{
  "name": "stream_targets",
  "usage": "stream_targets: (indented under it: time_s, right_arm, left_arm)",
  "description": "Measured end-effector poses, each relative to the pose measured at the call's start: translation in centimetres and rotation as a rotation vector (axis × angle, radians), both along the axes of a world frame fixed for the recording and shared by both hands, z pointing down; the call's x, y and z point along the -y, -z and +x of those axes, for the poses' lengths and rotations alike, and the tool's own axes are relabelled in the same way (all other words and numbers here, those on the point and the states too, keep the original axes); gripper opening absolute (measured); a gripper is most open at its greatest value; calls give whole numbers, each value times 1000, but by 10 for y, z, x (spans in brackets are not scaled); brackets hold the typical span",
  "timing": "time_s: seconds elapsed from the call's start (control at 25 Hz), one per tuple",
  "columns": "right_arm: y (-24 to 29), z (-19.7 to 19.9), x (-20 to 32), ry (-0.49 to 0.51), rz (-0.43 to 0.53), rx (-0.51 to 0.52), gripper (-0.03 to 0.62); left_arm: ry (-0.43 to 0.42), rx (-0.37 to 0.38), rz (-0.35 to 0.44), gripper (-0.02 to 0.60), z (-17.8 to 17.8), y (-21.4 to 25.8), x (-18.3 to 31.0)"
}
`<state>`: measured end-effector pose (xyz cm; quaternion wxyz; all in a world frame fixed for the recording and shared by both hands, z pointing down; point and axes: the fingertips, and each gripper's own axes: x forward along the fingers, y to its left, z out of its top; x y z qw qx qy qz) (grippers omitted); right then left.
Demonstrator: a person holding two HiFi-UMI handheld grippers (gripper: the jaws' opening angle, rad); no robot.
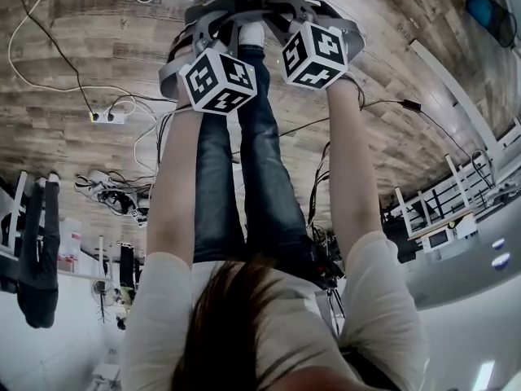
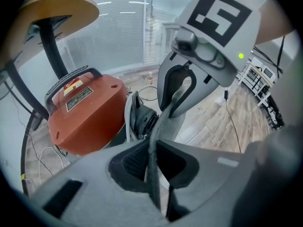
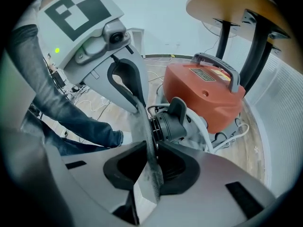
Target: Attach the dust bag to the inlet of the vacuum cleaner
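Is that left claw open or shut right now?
Shut: the left gripper has its jaws closed on a fold of the grey dust bag.

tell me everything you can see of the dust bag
The dust bag shows as a band of grey, felt-like cloth, seen mostly edge-on. It runs between the left gripper and the right gripper, both shut on it. It hangs just in front of the black inlet of the red vacuum cleaner; whether it touches the inlet cannot be told. Its full shape is hidden.
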<state>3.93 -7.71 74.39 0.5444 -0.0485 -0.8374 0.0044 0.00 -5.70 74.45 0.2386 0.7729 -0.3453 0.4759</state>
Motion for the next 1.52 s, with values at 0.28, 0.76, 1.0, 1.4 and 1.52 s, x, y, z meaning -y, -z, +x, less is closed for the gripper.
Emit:
stream_targets:
  time_s: [0.28,0.76,1.0,1.4,1.52]
  right_arm:
    - [-2,2,2,-54,16,-11,83]
    - [-4,5,9,-164,1,-35,166]
    - [-4,9,1,-191,-39,-43,190]
    - [15,3,-1,-250,-60,-3,233]
    - [28,4,2,-284,-53,15,232]
  left_arm:
    - [10,3,-15,43,2,-2,0]
    - [51,-28,-63,151,2,-5,1]
    - [49,-53,-54,207,4,4,8]
    - [82,-85,-33,209,4,22,7]
    - [106,-98,-14,209,3,35,9]
